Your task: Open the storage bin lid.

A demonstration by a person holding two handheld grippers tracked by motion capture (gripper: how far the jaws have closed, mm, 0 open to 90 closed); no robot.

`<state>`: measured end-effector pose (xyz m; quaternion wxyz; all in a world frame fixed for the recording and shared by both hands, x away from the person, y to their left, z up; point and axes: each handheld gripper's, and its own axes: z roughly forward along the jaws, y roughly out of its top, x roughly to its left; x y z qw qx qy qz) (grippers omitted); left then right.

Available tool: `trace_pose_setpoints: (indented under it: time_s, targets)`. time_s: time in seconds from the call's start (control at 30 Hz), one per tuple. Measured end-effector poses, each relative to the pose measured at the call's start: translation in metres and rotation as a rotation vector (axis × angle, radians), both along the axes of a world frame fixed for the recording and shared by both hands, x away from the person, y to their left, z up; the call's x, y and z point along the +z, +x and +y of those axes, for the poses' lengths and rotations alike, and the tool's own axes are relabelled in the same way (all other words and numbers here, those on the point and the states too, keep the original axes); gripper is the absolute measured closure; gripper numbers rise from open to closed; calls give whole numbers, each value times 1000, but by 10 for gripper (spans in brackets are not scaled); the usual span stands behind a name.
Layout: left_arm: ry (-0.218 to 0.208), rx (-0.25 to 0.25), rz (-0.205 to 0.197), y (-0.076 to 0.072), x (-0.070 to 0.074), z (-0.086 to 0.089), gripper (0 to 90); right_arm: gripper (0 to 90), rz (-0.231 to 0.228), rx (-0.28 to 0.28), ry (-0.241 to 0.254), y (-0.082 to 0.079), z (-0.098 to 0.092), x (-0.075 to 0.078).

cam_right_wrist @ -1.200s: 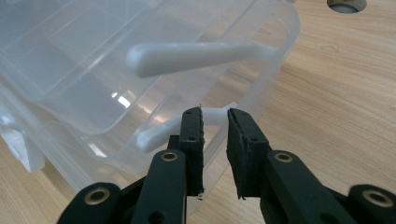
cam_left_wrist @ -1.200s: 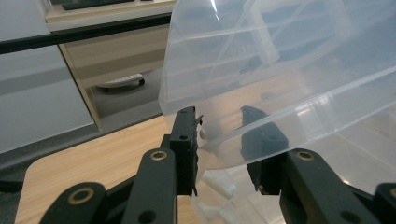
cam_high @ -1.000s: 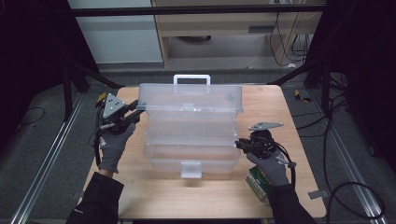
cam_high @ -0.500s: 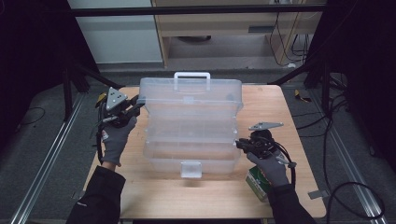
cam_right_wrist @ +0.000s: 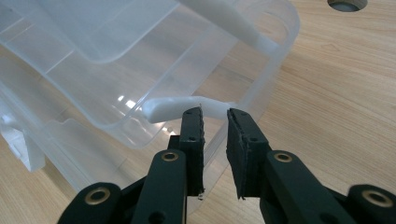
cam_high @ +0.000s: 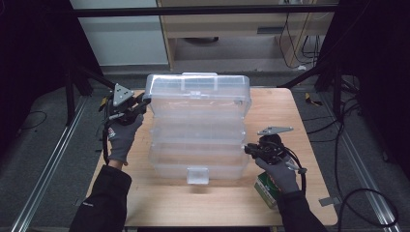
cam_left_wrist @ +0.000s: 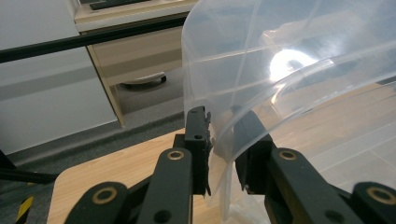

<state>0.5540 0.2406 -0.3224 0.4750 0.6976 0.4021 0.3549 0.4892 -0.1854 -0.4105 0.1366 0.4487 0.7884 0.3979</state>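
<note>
Two grippers are positioned at opposite sides of a clear plastic tiered organizer box, which stands at the middle of the wooden counter.

The box is shown opened out in stepped tiers. The uppermost section, with a carrying handle at its far edge, is raised at the far side; lower trays step down toward the near edge, where a white latch is located.

The left gripper is held at the far left corner of the uppermost section. In the left gripper view, the rounded corner wall of the clear plastic is seen passing between the two jaws, which are drawn close around it; the left gripper is clamped on that wall.

The right gripper is held at the right side of a lower tray. In the right gripper view, the jaws of the right gripper are seen slightly apart, with a narrow gap between them, just at a white link arm on the tray's corner. Whether contact is made cannot be determined.

A green carton lies on the counter beneath the right hand.
</note>
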Motion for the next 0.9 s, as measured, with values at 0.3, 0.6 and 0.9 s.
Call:
trace_pose_setpoints:
  time_s: [0.3,0.6,0.9]
  targets:
    - [6,15,15,14,6,-3,765,764,0,1,1,0,0,0]
    - [9,35,29,31,10,-8,769,762,-5,3,-8,0,2,0]
    - [4,49,38,44,11,-10,775,761,-1,2,-5,0,1,0]
